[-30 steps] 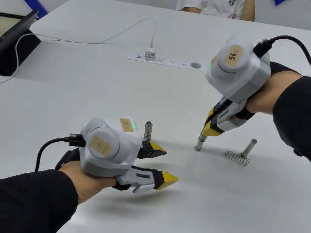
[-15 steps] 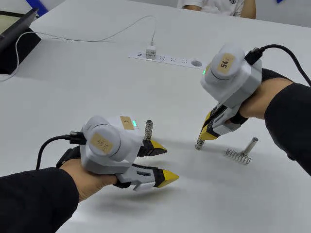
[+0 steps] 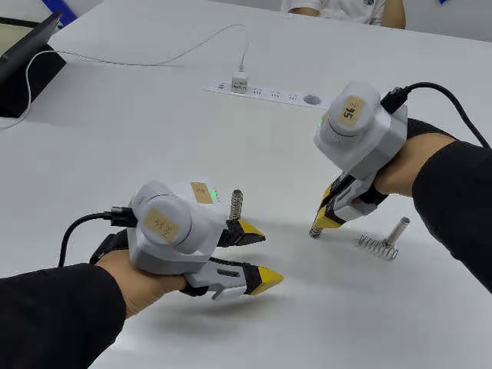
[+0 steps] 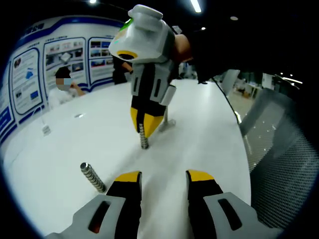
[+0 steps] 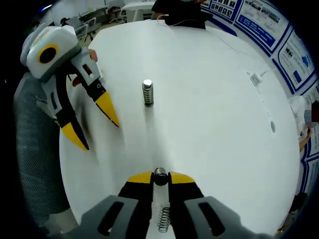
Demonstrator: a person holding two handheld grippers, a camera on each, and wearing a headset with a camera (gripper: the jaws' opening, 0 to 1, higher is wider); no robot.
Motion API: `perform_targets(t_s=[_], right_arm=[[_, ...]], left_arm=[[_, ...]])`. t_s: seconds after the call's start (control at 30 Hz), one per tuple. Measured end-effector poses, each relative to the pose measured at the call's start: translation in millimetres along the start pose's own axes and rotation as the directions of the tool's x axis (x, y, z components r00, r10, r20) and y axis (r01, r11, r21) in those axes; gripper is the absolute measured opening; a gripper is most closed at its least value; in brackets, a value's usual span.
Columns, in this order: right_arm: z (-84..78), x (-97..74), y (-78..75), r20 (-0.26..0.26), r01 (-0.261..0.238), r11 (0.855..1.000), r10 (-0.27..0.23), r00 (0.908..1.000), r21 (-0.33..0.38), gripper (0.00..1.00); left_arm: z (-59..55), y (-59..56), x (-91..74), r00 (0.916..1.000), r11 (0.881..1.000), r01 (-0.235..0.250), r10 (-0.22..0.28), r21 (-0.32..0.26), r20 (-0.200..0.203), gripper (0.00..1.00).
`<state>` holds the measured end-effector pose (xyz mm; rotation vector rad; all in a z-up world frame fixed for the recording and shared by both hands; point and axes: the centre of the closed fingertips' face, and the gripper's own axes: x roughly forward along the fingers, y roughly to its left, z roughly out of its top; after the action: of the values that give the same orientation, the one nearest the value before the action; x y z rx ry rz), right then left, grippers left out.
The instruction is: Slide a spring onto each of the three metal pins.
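My right gripper [image 3: 327, 221] is shut on a spring-wrapped metal pin [image 3: 314, 230], whose foot touches the white table [image 3: 154, 131]. Its jaws clamp the pin's top end [image 5: 160, 176], and the spring's coils [image 5: 163, 219] show between the fingers. A second pin with a spring on it [image 3: 236, 204] stands upright just beyond my open left gripper [image 3: 260, 254], which holds nothing. A bare third pin [image 3: 397, 231] lies to the right with a loose spring [image 3: 377, 246] beside it. In the left gripper view, the right gripper [image 4: 147, 124] holds its pin [image 4: 143, 137], and the standing pin [image 4: 93, 178] is at left.
A white power strip [image 3: 269, 98] with a plugged cable lies at the back of the table. A black device [image 3: 23, 69] sits at the far left edge. A person [image 3: 346, 9] sits across the table. My left gripper [image 5: 97, 130] appears left of the standing pin [image 5: 147, 93].
My right gripper has come down and slightly left with its pin, bringing the foot closer to the table. The left gripper has stayed in place, open.
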<state>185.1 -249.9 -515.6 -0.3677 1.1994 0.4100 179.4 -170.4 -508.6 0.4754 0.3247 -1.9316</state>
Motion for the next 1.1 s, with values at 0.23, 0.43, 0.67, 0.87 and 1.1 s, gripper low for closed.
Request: perform_targets(t_s=[0.23, 0.43, 0.67, 0.87, 1.1], right_arm=[[-0.5, -2.9, -1.2, 0.015, 0.007, 1.000, -0.007, 0.9999, 0.007, 0.17], [-6.0, -9.5, -3.1, 0.026, 0.018, 1.000, -0.019, 0.9995, 0.022, 0.17], [-13.3, -19.4, -3.1, 0.037, 0.036, 0.999, -0.038, 0.9986, 0.035, 0.18], [-21.8, -23.1, -2.3, 0.038, 0.046, 0.998, -0.048, 0.9981, 0.049, 0.18], [-36.1, -22.7, 3.2, 0.042, 0.048, 0.995, -0.051, 0.9978, 0.082, 0.18]], left_arm=[[0.9, 0.7, -0.5, 1.0000, 1.000, -0.001, 0.001, 0.001, 0.000, 0.36], [1.5, 0.5, 0.1, 1.0000, 1.000, 0.002, -0.002, 0.004, -0.002, 0.36], [2.5, -1.3, 1.7, 1.0000, 1.000, 0.007, -0.007, 0.009, -0.004, 0.36], [4.0, -2.4, 1.6, 0.9999, 1.000, 0.009, -0.009, 0.013, -0.005, 0.36], [3.5, -3.2, 1.5, 0.9999, 1.000, 0.011, -0.010, 0.016, -0.009, 0.36]])
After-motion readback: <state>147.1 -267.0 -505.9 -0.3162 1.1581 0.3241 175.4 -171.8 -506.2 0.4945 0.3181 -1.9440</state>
